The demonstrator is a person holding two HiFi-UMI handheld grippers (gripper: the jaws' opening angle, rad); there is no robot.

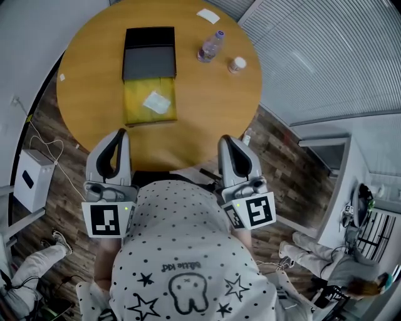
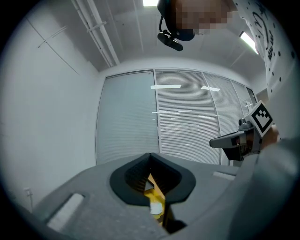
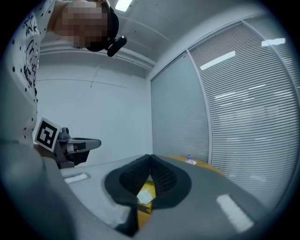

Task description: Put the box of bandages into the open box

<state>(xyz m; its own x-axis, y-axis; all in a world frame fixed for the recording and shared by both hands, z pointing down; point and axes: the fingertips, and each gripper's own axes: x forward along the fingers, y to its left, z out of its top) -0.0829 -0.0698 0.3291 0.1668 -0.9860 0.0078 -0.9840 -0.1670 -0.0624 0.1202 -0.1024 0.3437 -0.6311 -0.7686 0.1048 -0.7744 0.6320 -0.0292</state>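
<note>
The open box (image 1: 150, 75) lies on the round wooden table (image 1: 207, 100), its black lid folded back and its yellow inside facing me. A small white packet (image 1: 156, 102) rests on the yellow lining. Both grippers are held close to my body at the table's near edge, pointing at the box and apart from it. My left gripper (image 1: 120, 132) is shut and empty, as is my right gripper (image 1: 226, 140). In the left gripper view the jaws (image 2: 150, 155) meet, with yellow lining and the white packet (image 2: 155, 206) showing below. The right gripper view shows the same shut jaws (image 3: 150, 157).
A clear water bottle (image 1: 210, 46) and a small white jar (image 1: 237, 64) stand right of the box. A white slip (image 1: 208, 15) lies at the table's far edge. A white unit (image 1: 31, 178) sits on the floor at left. Other people's legs show at both lower corners.
</note>
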